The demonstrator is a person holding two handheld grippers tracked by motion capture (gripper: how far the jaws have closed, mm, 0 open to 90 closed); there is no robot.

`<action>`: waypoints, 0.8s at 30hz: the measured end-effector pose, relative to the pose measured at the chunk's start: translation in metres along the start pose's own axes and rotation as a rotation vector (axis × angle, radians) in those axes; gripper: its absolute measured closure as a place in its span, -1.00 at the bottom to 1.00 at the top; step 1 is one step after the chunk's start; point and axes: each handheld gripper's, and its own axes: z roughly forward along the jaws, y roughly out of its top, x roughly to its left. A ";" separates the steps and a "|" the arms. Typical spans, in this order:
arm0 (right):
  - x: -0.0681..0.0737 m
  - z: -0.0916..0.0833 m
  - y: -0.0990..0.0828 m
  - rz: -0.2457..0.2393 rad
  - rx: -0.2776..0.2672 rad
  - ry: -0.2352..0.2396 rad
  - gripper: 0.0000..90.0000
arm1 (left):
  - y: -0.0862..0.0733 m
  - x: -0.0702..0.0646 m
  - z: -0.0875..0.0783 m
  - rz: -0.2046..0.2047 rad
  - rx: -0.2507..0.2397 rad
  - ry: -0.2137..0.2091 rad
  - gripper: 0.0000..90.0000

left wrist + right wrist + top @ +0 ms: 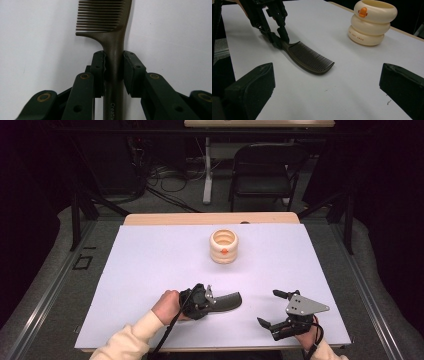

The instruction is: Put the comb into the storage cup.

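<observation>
A dark brown comb (228, 301) lies flat on the white table near the front, its teeth end toward the right. My left gripper (212, 301) is shut on the comb's handle; in the left gripper view both pads (98, 67) press the handle of the comb (113, 37) from either side. The right gripper view shows the comb (309, 58) with the left gripper (280, 41) at its handle end. My right gripper (268, 307) rests at the front right, jaws wide open with nothing between them, a short way right of the comb.
A cream ringed cup (224, 246) with an orange mark stands upright mid-table toward the back, also the cup (372, 22) at upper right. The white table sheet (150, 265) spreads around it. A black chair (262, 170) and cables sit beyond the far edge.
</observation>
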 end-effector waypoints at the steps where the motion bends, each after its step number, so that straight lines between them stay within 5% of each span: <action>1: 0.000 0.000 0.000 -0.003 0.000 0.000 -1.00 | -0.001 0.000 -0.001 -0.005 -0.008 0.005 0.61; 24: 0.000 -0.001 0.001 -0.006 -0.005 -0.007 -1.00 | -0.015 0.001 -0.021 -0.071 -0.178 0.006 0.61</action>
